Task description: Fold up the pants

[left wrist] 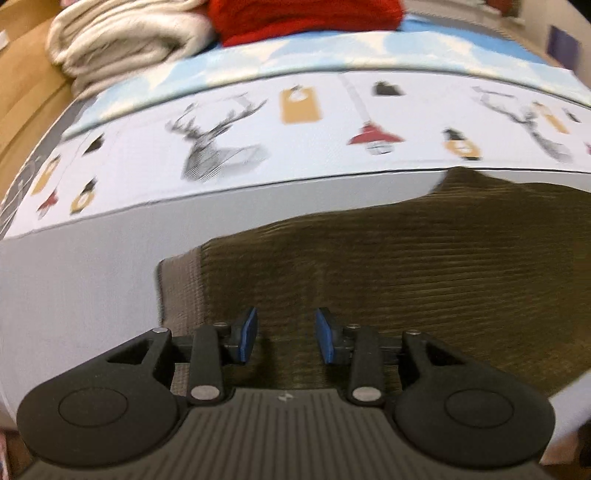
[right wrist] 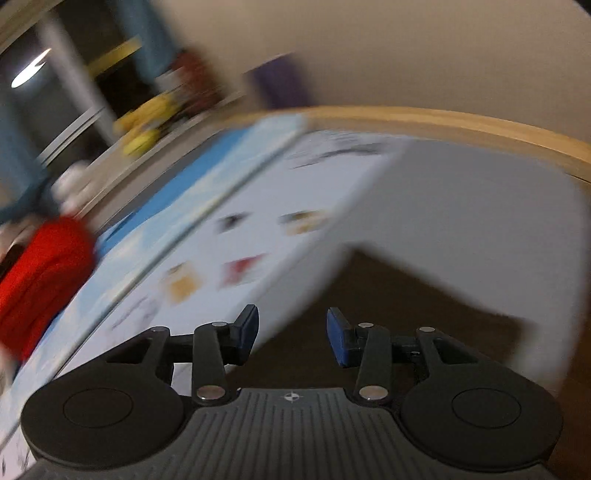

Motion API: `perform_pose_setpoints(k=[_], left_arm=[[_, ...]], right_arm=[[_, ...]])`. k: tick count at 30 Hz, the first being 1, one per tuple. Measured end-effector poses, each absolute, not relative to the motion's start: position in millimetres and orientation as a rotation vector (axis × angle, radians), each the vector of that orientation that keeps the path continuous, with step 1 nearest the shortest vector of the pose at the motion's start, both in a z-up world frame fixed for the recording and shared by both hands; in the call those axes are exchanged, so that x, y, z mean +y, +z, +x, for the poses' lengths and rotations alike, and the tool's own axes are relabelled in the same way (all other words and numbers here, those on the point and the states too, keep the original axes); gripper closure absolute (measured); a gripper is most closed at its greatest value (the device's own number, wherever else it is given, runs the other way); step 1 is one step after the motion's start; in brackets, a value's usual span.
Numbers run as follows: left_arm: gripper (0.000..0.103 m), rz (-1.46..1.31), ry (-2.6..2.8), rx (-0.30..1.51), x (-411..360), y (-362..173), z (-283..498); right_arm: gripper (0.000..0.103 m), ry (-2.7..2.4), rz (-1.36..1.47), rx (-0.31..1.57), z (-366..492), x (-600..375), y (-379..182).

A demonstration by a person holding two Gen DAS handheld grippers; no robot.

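Now the olive-brown corduroy pants (left wrist: 388, 280) lie flat on the white desk (left wrist: 74, 302), filling the lower right of the left wrist view from about 3 o'clock down to 6 o'clock, with a lighter band along their left edge. The left hand-held gripper (left wrist: 285, 336) hangs over that cloth with its blue pads apart and nothing between them; whether the pads touch the fabric I cannot tell. Beyond the pants, toward 12 o'clock, a printed cloth (left wrist: 258, 122) with stag heads, lamps and tags covers the desk. At 11 o'clock sits a cream blanket (left wrist: 122, 40), and beside it at 12 o'clock a red garment (left wrist: 306, 16).

Through the right wrist view everything is smeared by blur. The right hand-held gripper (right wrist: 292, 336) also stands with its pads parted and empty, above a dark corner of the pants (right wrist: 406, 314) reaching toward 3 o'clock. That red garment (right wrist: 40, 280) shows at 9 o'clock, and a wooden edge (right wrist: 461, 120) curves across 1 o'clock.
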State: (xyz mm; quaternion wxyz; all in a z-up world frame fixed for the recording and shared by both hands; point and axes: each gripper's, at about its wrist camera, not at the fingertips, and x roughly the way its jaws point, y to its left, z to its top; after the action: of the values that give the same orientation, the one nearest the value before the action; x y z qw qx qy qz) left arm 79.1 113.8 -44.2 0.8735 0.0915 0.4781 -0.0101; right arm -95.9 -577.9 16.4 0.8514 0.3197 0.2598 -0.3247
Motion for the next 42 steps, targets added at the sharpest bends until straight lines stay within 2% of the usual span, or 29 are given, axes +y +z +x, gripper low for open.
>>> perform_pose_setpoints(k=[6, 8, 10, 14, 23, 24, 25, 26, 31, 33, 36, 39, 42], left_arm=[[0.063, 0.251, -0.184, 1.017, 82, -51, 72], [0.063, 0.296, -0.19, 1.035, 75, -58, 71], [0.063, 0.315, -0.187, 1.052, 74, -63, 71], [0.059, 0.316, -0.164, 1.076, 80, -69, 72], [0.058, 0.319, -0.15, 1.09, 78, -74, 79], [0.058, 0.322, -0.151, 1.091, 77, -75, 80], [0.058, 0.324, -0.152, 1.091, 75, -75, 80], [0.058, 0.326, -0.153, 1.091, 74, -76, 80], [0.058, 0.331, -0.163, 1.08, 70, -75, 82], [0.058, 0.332, -0.167, 1.072, 69, -74, 82], [0.058, 0.337, -0.168, 1.066, 71, -73, 81], [0.058, 0.333, -0.159, 1.064, 76, -73, 80], [0.058, 0.321, -0.15, 1.066, 81, -72, 77]], right_arm=[[0.061, -0.803, 0.831, 0.578, -171, -642, -19], [0.06, -0.763, 0.963, 0.593, -181, -656, -38], [0.06, -0.707, 1.047, 0.621, -181, -661, -53], [0.056, -0.676, 1.036, 0.696, -163, -657, -64], [0.056, -0.729, 1.129, 0.681, -151, -668, -76], [0.058, -0.73, 1.116, 0.677, -148, -668, -75], [0.069, -0.731, 1.105, 0.673, -146, -667, -75], [0.072, -0.735, 1.096, 0.671, -144, -667, -75], [0.079, -0.748, 1.075, 0.624, -140, -660, -61], [0.08, -0.734, 0.99, 0.583, -130, -646, -38], [0.081, -0.643, 0.652, 0.496, -101, -587, 21], [0.081, -0.484, 0.274, 0.394, -72, -485, 67], [0.081, -0.249, 0.015, 0.302, -55, -367, 80]])
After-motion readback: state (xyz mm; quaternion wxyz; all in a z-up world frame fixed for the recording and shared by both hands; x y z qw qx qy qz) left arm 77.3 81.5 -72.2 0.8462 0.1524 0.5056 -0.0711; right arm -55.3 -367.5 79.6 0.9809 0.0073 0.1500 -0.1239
